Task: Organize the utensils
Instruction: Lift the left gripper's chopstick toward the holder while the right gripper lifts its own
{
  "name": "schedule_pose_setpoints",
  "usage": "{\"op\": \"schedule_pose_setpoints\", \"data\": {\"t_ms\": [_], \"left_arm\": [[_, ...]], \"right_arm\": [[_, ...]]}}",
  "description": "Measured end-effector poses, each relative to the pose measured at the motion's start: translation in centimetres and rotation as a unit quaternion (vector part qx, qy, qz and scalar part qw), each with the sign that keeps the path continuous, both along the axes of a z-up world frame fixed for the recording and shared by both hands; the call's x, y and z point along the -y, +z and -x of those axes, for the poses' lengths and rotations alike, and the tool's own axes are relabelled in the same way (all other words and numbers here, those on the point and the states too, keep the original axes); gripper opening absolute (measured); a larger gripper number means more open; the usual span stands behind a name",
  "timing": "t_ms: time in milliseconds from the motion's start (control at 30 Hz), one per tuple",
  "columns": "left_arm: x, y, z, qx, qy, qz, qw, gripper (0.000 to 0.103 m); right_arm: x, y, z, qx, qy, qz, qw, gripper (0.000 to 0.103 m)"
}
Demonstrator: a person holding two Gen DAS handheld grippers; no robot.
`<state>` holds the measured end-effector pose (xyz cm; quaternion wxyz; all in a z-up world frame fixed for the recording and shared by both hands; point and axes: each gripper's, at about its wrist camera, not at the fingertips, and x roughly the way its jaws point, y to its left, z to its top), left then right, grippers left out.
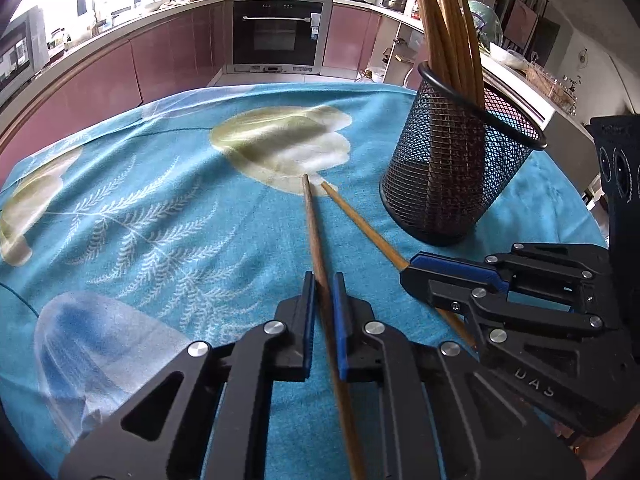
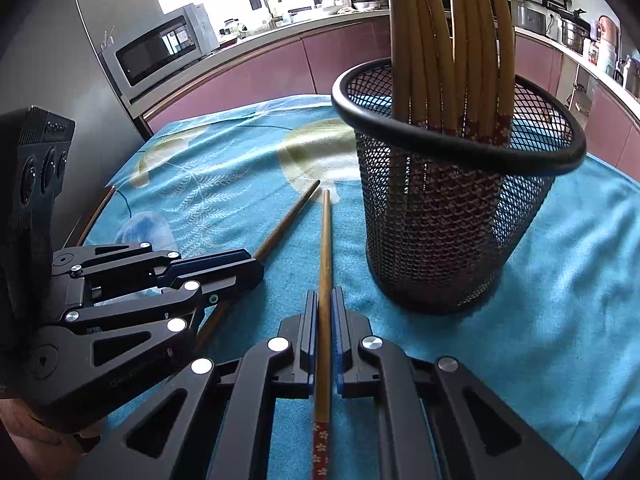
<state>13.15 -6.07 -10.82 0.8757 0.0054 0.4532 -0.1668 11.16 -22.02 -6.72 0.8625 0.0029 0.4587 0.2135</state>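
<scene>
With both grippers clamped, left (image 1: pixel 322 280) and right (image 2: pixel 325 296) each held a chopstick; mesh holder (image 2: pixel 452 208) sat at 1 o'clock, right nearer.

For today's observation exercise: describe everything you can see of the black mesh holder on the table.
The mesh holder is a round black cup of wire mesh, apparently metal, with a thick smooth rim and solid base ring. It stands upright on the blue floral cloth, beside the two clamped chopsticks but apart from them. A bundle of tan chopsticks stands inside, decorated ends down, leaning against its rim. No gripper touches it.
</scene>
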Motion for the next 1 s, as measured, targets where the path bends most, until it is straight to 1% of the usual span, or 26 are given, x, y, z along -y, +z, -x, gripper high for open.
{"op": "schedule_pose_setpoints", "data": {"t_ms": [200, 400, 700, 833, 1000], "left_arm": [[-0.3, 0.3, 0.4, -0.001, 0.004, 0.009, 0.9999, 0.008], [-0.8, 1.5, 1.1, 0.01, 0.003, 0.024, 0.9997, 0.008], [-1.9, 3.6, 2.3, 0.028, 0.007, 0.041, 0.9987, 0.008], [-2.1, 4.6, 2.9, 0.039, 0.003, 0.045, 0.9982, 0.008], [-2.1, 5.7, 3.7, 0.054, -0.003, 0.051, 0.9972, 0.008]], "right_arm": [[0.3, 0.4, 0.3, 0.003, 0.0, -0.009, 1.0, 0.006], [0.6, 1.3, 1.1, 0.014, 0.011, -0.021, 1.0, 0.006], [1.3, 3.3, 2.5, 0.04, 0.027, -0.049, 0.998, 0.006], [1.5, 4.4, 3.3, 0.055, 0.037, -0.062, 0.996, 0.006], [2.1, 5.5, 3.9, 0.072, 0.038, -0.073, 0.994, 0.006]]}}
